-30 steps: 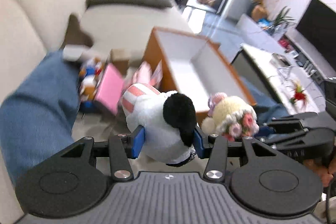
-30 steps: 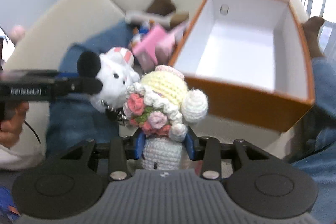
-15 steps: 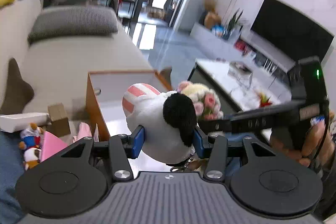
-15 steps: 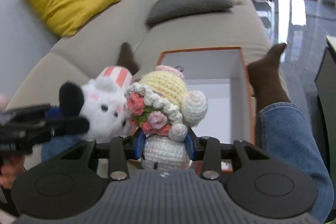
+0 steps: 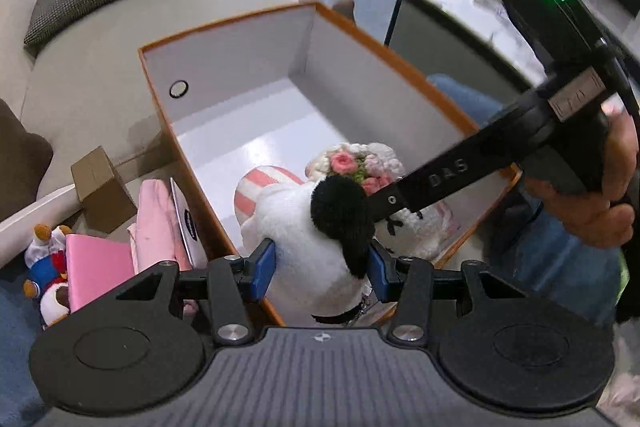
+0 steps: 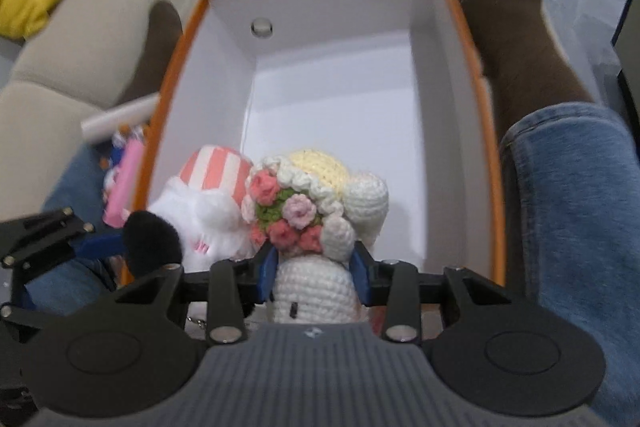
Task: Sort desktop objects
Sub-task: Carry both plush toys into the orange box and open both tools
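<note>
The left tongs (image 5: 322,269) gripped a fluffy white plush dog (image 5: 308,227), half hiding the crocheted doll (image 6: 304,211) the right tongs (image 6: 314,273) clamped over an orange-rimmed box (image 5: 360,95).

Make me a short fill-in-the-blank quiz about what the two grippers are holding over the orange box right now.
The left gripper is shut on the white plush with a ____ ear.
The right gripper grips the crocheted doll, whose flowers are mostly ____.
Both toys hang over the orange box, whose inside is ____.

Missing: black; pink; white
</note>
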